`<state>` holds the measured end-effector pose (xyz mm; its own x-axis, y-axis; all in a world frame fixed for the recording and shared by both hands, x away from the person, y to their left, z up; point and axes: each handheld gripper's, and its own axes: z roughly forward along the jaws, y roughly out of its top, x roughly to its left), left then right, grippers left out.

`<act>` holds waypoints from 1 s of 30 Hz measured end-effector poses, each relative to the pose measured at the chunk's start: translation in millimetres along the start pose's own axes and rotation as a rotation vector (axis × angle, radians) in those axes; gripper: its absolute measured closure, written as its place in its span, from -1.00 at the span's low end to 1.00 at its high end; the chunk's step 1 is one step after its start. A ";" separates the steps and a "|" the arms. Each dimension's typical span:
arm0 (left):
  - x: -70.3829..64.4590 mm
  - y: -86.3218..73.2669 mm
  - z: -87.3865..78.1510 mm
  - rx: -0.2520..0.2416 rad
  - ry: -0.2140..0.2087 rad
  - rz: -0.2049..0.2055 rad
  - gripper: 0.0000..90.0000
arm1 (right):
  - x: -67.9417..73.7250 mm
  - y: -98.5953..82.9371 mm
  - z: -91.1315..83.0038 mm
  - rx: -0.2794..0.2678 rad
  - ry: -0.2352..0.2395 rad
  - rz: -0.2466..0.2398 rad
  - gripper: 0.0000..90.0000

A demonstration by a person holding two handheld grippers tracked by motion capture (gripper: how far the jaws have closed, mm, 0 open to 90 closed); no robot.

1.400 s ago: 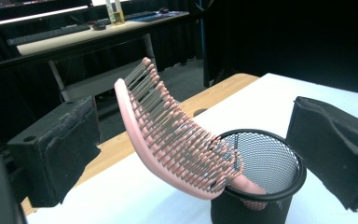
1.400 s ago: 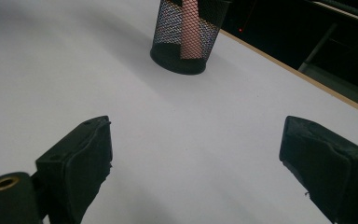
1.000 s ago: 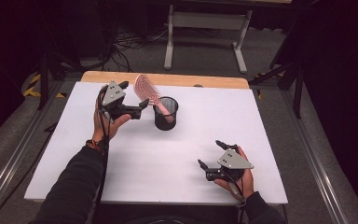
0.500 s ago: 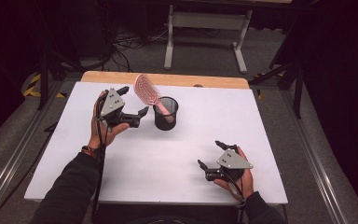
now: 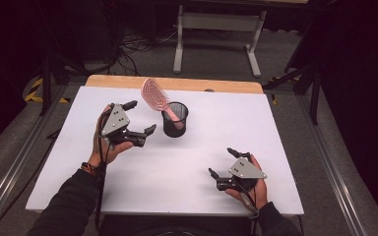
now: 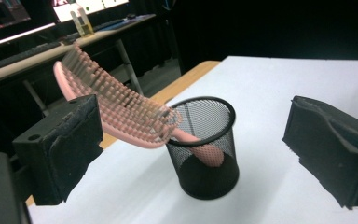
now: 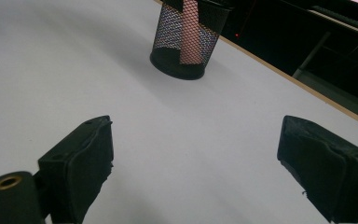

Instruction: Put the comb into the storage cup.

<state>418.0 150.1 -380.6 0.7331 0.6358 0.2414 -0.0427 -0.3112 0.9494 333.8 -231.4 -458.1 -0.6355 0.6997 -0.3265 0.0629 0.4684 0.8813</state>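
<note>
The pink hairbrush point(image 5: 156, 96) stands handle-down in the mesh cup point(image 5: 175, 121) near the surface's far edge; placement looks done. Left gripper point(image 5: 140, 119) and right gripper point(image 5: 222, 162) jaws apart, empty.

Pink hairbrush point(image 5: 155, 96) — handle-down in mesh cup point(image 5: 175, 119)

L gripper point(image 5: 139, 118), jaws wide apart, w/ bare table point(image 5: 275, 123) beneath & behind it; just ahead stands the cup point(image 5: 175, 119), brush point(image 5: 155, 93) leaning out over its rim toward the gripper's far jaw, blocking a straight pass. R gripper point(image 5: 221, 162), jaws apart: bare table ahead, cup well off.
</note>
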 end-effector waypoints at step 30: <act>-30.9 -18.4 -14.4 0.036 -0.096 0.060 -0.89 | 4.4 6.2 -5.5 -0.024 -0.043 -0.055 -0.75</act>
<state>386.4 146.3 -402.6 0.7916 0.5455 0.2754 -0.0652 -0.3726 0.9257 327.1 -228.4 -452.2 -0.6039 0.6960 -0.3884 0.0101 0.4939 0.8694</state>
